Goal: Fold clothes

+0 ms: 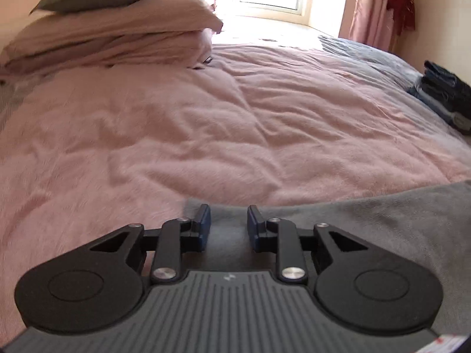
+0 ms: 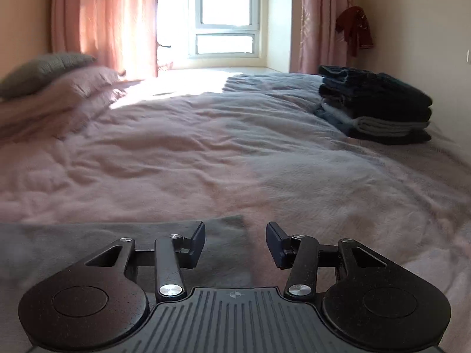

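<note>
My left tongs (image 1: 229, 224) and right tongs (image 2: 235, 244) both gape, gripping nothing. A grey garment (image 1: 368, 223) lies beneath them on the bed (image 1: 206, 135).

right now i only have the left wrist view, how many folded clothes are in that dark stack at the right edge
Observer: In the right wrist view the stack of folded clothes shows whole: several dark layers and one light grey, on the bed beside the wall.
Operator: is the right gripper open
Observer: Yes, the right gripper is open, nothing between its pads.
Operator: where's it over
Observer: Over the grey garment's right end; its right finger is past the edge.
</note>
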